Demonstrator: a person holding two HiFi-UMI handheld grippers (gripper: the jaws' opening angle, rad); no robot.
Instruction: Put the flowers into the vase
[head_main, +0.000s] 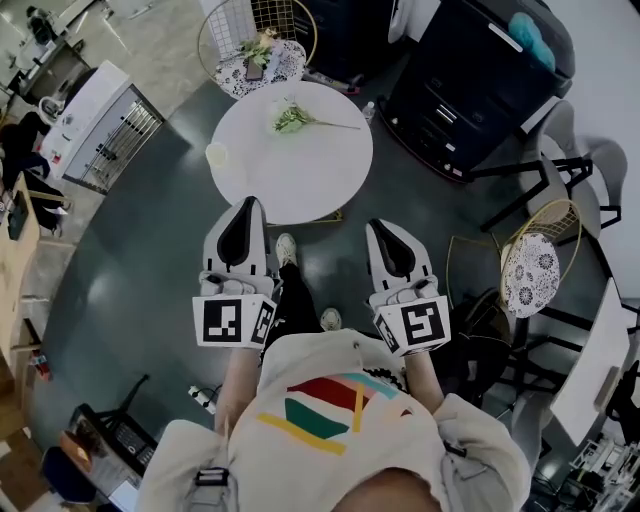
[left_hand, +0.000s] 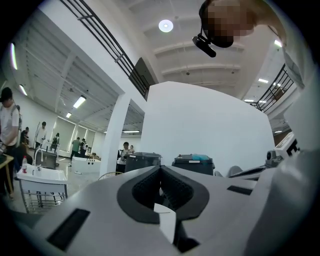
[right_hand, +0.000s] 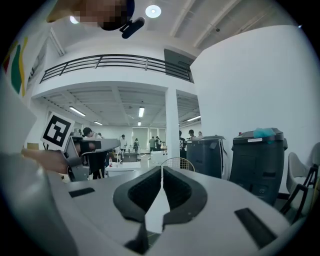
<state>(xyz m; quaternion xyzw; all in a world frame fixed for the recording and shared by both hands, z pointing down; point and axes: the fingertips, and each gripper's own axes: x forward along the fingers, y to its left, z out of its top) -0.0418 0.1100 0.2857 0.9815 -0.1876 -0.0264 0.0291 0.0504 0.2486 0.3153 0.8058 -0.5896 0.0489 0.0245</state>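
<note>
Flowers (head_main: 293, 119) are lying on the far side of the round white table (head_main: 320, 180) on a dark grey floor. A small white vase (head_main: 216, 154) is standing at the table's left edge, apart from the flowers. The left gripper (head_main: 250, 203) and the right gripper (head_main: 377, 225) are both showing clenched jaws, grasping nothing.

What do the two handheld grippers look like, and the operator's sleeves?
The left gripper and right gripper are white tapered shells, with black ribbed pads lining a teardrop-shaped gap. Each has a rear cube with black-and-white square markers. No cables visible. Cream sleeves; the top has red, green and yellow stripes.
</note>
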